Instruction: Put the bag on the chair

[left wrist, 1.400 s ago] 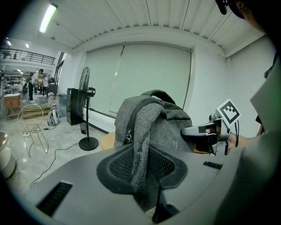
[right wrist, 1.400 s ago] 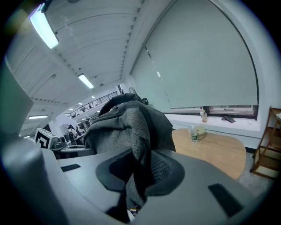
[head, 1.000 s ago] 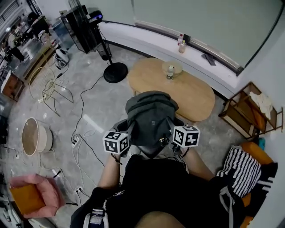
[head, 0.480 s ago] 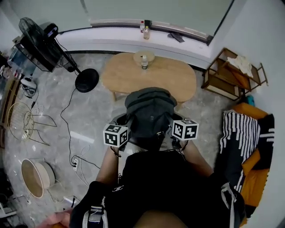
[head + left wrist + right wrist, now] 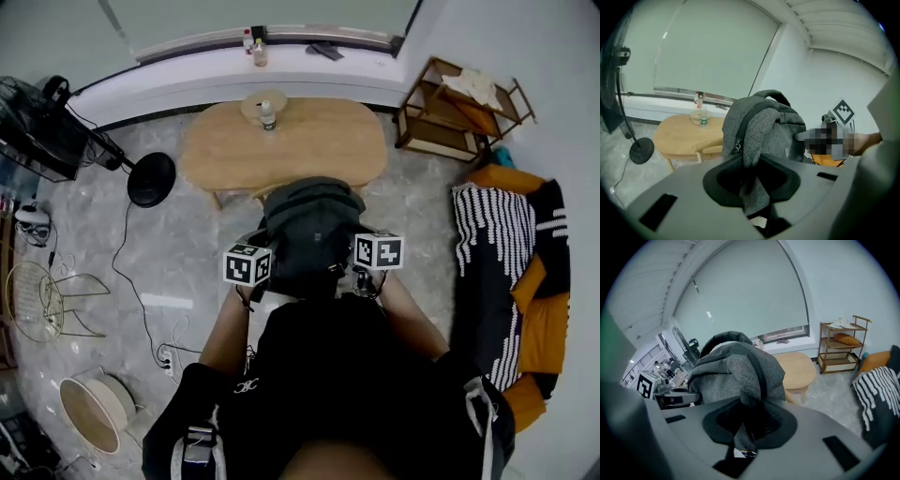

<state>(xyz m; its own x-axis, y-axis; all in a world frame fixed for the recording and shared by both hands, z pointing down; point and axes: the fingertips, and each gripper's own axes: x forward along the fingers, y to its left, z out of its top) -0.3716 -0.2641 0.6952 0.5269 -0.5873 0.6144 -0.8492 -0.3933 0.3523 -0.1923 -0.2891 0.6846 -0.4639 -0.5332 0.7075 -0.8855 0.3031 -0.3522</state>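
A grey backpack (image 5: 309,230) hangs in the air in front of the person, held up between both grippers. My left gripper (image 5: 265,274) is shut on a fold of its fabric (image 5: 752,159) on the left side. On the right side, my right gripper (image 5: 353,272) is shut on another fold of the bag (image 5: 745,380). The bag's top handle (image 5: 776,96) stands up. An orange chair (image 5: 544,319) draped with a black-and-white striped blanket (image 5: 487,253) stands at the right, apart from the bag; its edge also shows in the right gripper view (image 5: 879,380).
An oval wooden table (image 5: 309,150) with a bottle (image 5: 268,114) stands just beyond the bag. A wooden shelf rack (image 5: 450,112) is at the back right. A fan base (image 5: 150,178), floor cables (image 5: 141,281), a wire frame (image 5: 37,300) and a round basket (image 5: 89,417) lie left.
The head view has swung right: table, fan and basket slid left, and the orange chair has come further into view. Both grippers keep the bag held at the same height.
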